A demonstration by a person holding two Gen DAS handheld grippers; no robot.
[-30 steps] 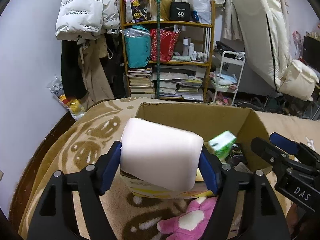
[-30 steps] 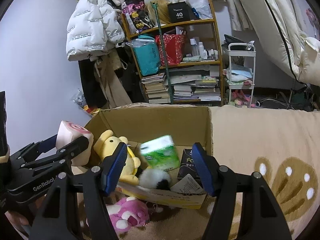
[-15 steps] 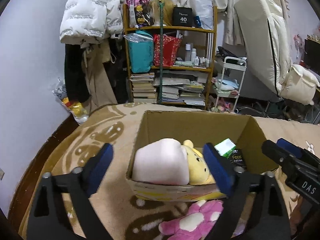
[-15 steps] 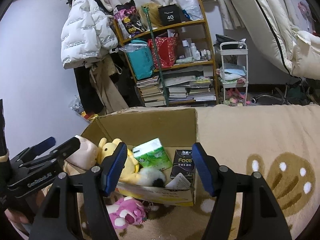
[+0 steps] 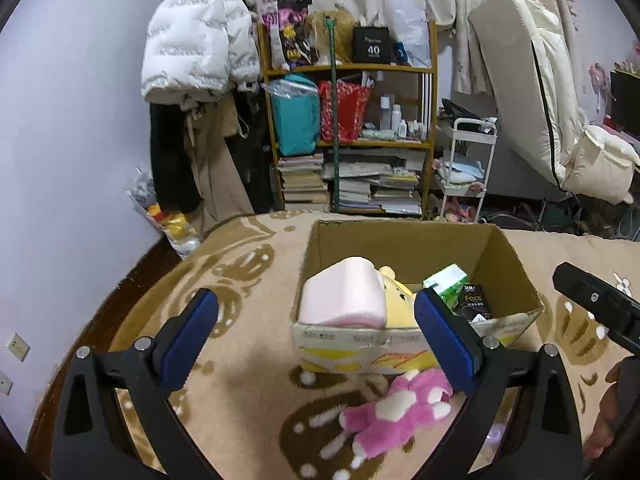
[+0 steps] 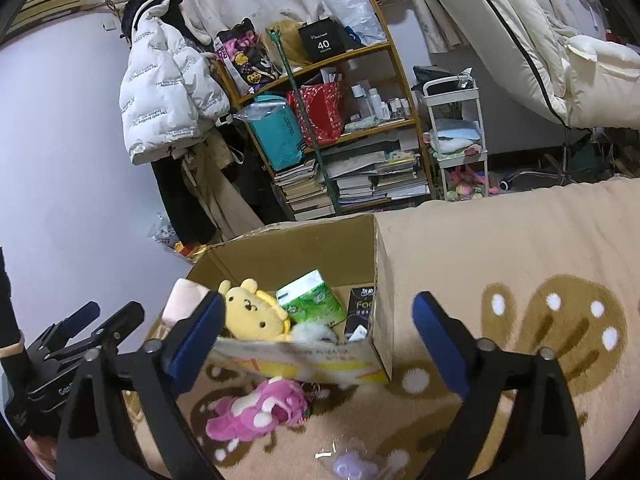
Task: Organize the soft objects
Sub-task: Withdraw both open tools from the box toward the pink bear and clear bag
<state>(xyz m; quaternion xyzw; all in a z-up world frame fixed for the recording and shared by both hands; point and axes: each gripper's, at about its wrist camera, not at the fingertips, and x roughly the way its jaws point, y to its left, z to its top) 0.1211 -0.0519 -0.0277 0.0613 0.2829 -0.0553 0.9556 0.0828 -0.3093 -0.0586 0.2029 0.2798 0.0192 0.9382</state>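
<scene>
1. Two grippers are seen above a beige patterned blanket (image 5: 248,360); the left gripper (image 5: 316,334) is spread wide with nothing between its blue fingers (image 5: 192,332), and the right gripper (image 6: 316,336) is likewise released and empty.
2. An open cardboard box (image 5: 400,240) is set on the blanket, ahead of both grippers.
3. A pink cushion (image 5: 340,300) is lodged in the box's left end, against the near wall, with a yellow plush (image 6: 254,314) touching it on its right.
4. A green tissue pack (image 6: 312,300) is tilted in the middle of the box, and a black "Face" packet (image 5: 474,304) is stood beside it toward the right wall.
5. Something white and fluffy (image 6: 316,332) is seen in the box, beside the yellow plush.
6. A pink and white plush toy (image 5: 396,412) is left lying on the blanket just outside the box's near wall.
7. A small lilac object (image 6: 352,466) is glimpsed on the blanket at the bottom edge of the right wrist view; what it is cannot be told.
8. A cluttered wooden shelf (image 5: 348,144) and a hung white puffer jacket (image 5: 196,36) are seen behind.
</scene>
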